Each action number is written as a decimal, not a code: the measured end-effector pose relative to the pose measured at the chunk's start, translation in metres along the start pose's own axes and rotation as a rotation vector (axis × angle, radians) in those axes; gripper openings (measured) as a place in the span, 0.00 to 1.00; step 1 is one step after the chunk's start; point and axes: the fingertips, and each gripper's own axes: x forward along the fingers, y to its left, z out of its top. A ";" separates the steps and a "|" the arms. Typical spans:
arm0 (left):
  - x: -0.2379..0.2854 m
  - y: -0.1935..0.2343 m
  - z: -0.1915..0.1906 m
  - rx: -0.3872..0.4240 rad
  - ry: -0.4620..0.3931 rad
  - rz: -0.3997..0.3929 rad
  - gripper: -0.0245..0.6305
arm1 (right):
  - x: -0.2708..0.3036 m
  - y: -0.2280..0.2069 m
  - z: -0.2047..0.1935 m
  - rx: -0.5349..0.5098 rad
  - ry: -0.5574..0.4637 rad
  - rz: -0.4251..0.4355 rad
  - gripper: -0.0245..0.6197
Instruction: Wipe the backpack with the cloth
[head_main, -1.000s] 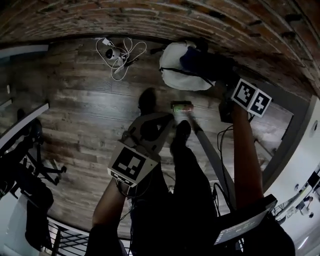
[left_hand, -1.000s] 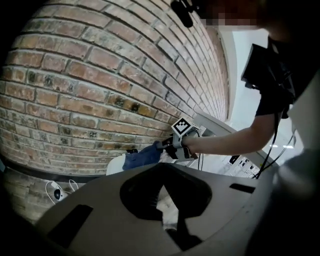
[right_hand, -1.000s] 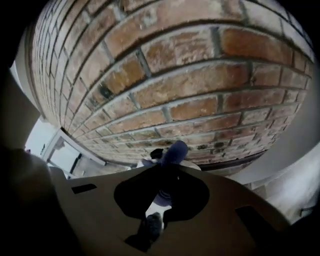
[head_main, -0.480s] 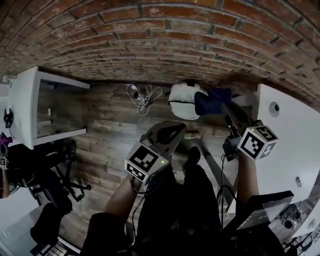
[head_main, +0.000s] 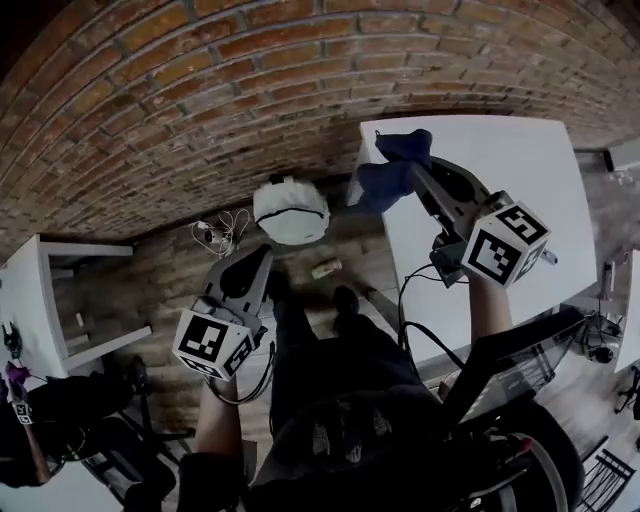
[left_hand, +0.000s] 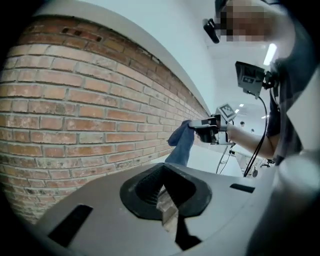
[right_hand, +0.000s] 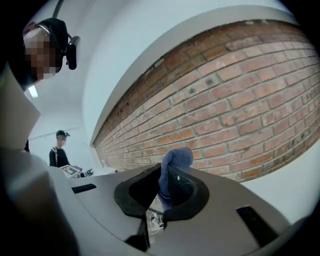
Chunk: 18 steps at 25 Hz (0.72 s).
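**A:** Head view first. Where is the backpack?

**B:** The white backpack (head_main: 291, 212) lies on the wooden floor (head_main: 170, 280) at the foot of the brick wall (head_main: 200, 110), well apart from both tools.

**A:** And the cloth?

**B:** The blue cloth (head_main: 388, 172) hangs from the right hand-held gripper (head_main: 418, 168), raised over the corner of the white table (head_main: 500, 160). The left hand-held gripper (head_main: 255, 265) sits lower, at the left, with its tips pointing toward the wall.

**A:** What does the left gripper view show?

**B:** Its jaws are pressed together with nothing between them. Beyond them the right hand-held gripper holds the cloth, which dangles in front of the bricks just above the table's edge.

**A:** And the right gripper view?

**B:** Its jaws pinch the cloth. A rounded fold of it stands up between them, with the brick wall behind. A person (right_hand: 60, 150) stands far off at the left.
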 end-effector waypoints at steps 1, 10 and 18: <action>0.002 -0.007 0.003 0.006 0.001 -0.009 0.03 | -0.015 -0.008 0.005 0.005 -0.020 -0.024 0.07; 0.034 -0.074 0.015 0.104 0.047 -0.140 0.03 | -0.082 -0.126 -0.104 0.067 0.185 -0.337 0.08; 0.034 -0.098 0.021 0.163 0.072 -0.224 0.03 | -0.148 -0.169 -0.164 0.120 0.372 -0.549 0.45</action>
